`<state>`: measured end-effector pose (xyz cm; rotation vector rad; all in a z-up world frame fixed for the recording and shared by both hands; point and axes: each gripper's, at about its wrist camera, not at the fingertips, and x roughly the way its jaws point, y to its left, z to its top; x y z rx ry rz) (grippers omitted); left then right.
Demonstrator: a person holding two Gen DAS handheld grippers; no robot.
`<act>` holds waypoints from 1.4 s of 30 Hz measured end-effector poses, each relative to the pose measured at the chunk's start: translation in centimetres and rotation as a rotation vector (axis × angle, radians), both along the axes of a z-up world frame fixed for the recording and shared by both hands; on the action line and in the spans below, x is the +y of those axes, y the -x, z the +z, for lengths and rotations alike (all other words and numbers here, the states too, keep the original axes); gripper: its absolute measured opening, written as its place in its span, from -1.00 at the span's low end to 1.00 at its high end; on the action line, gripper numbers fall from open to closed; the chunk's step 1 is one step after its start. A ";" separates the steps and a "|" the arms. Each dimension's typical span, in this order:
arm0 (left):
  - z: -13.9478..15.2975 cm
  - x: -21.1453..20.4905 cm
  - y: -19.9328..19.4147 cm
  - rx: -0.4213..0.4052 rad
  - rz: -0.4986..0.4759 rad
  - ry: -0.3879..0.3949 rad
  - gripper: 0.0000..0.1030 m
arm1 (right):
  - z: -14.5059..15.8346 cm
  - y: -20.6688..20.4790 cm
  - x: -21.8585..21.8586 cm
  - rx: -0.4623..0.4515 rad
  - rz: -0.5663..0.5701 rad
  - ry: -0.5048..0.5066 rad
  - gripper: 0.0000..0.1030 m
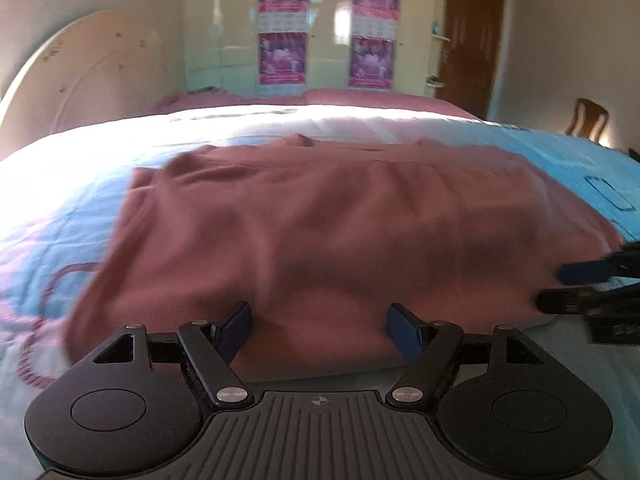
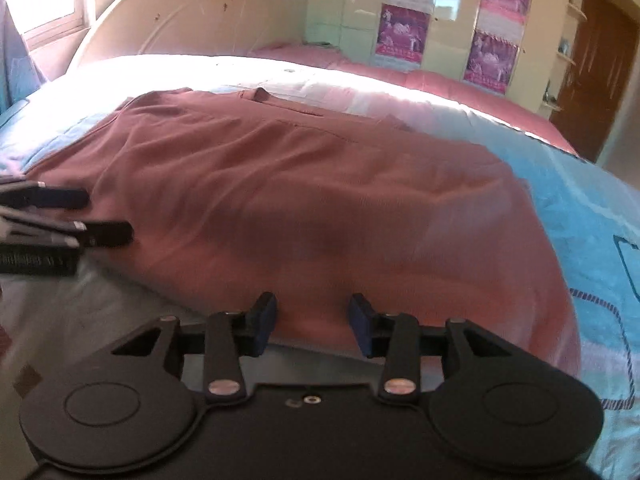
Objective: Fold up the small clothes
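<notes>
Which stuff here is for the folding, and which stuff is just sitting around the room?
For the folding:
- brown shirt, spread flat on the bed
- left tool, open at the shirt's near hem
- right tool, open at the near hem too

Just sitting around:
- blue bedsheet
- pink blanket
- headboard
- purple posters on the wardrobe
- wooden chair
- brown door

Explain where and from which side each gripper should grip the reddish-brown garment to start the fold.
Likely the near hem: the reddish-brown garment lies flat on the bed, its near edge facing both open grippers, left gripper and right gripper, so come in low from the near side.
</notes>
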<state>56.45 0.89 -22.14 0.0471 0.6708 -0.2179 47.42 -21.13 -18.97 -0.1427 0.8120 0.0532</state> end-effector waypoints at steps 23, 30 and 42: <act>-0.5 6.9 -0.2 0.031 0.141 -0.028 0.44 | 0.6 1.7 -10.5 0.040 -0.242 0.043 -0.52; 0.0 6.2 0.7 0.039 0.152 -0.033 0.44 | 0.7 1.6 -10.2 0.039 -0.244 0.059 -0.49; 1.0 6.4 1.2 0.041 0.174 -0.024 0.44 | 2.1 1.9 -10.3 0.060 -0.241 0.049 -0.42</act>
